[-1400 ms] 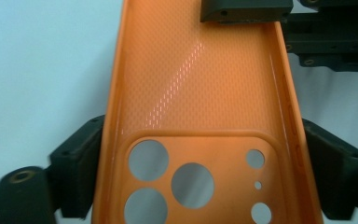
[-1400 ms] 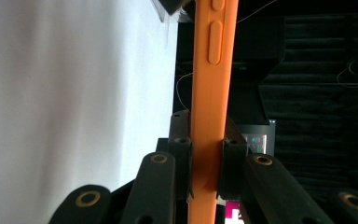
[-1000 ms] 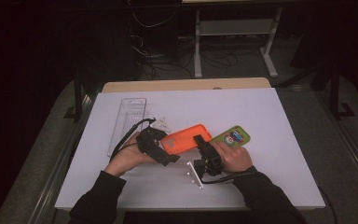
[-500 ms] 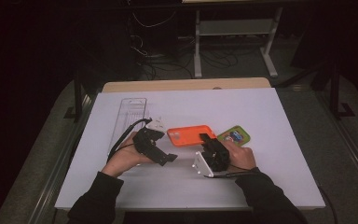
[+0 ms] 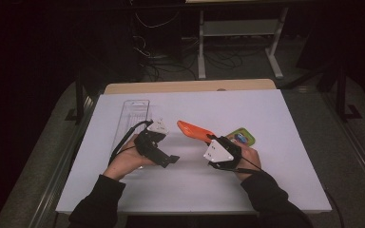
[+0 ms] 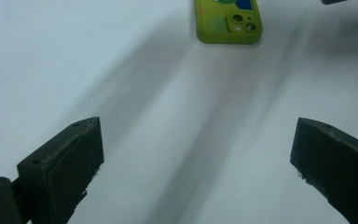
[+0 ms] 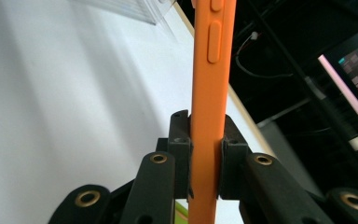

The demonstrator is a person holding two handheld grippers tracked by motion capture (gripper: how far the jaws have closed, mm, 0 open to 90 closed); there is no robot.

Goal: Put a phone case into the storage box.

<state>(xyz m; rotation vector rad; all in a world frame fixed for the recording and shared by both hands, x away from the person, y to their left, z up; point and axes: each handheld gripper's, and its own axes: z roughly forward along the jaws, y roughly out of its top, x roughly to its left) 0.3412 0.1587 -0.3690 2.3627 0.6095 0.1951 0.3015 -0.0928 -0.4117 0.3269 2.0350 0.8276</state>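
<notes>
An orange phone case (image 5: 195,130) hangs tilted above the white table, gripped at its near right end by my right gripper (image 5: 213,139). In the right gripper view the case (image 7: 212,70) stands edge-on, side buttons showing, with the gripper (image 7: 205,140) shut on its edge. A green phone case (image 5: 243,137) lies flat just right of that hand, partly hidden by it. My left gripper (image 5: 170,159) rests to the left of the orange case, apart from it. Its jaws (image 6: 196,140) stand wide open over bare table, with the green case (image 6: 228,21) farther ahead.
A clear plastic tray (image 5: 133,114) lies at the table's left, just beyond the left hand; its edge (image 7: 130,9) appears in the right gripper view. The white table top (image 5: 266,180) ends at a wooden strip at the back. Dark floor, cables and a stand lie beyond.
The orange case, earlier between both grippers, has come away to the right and risen in the right gripper, now tilted. The left gripper has stayed where it was.
</notes>
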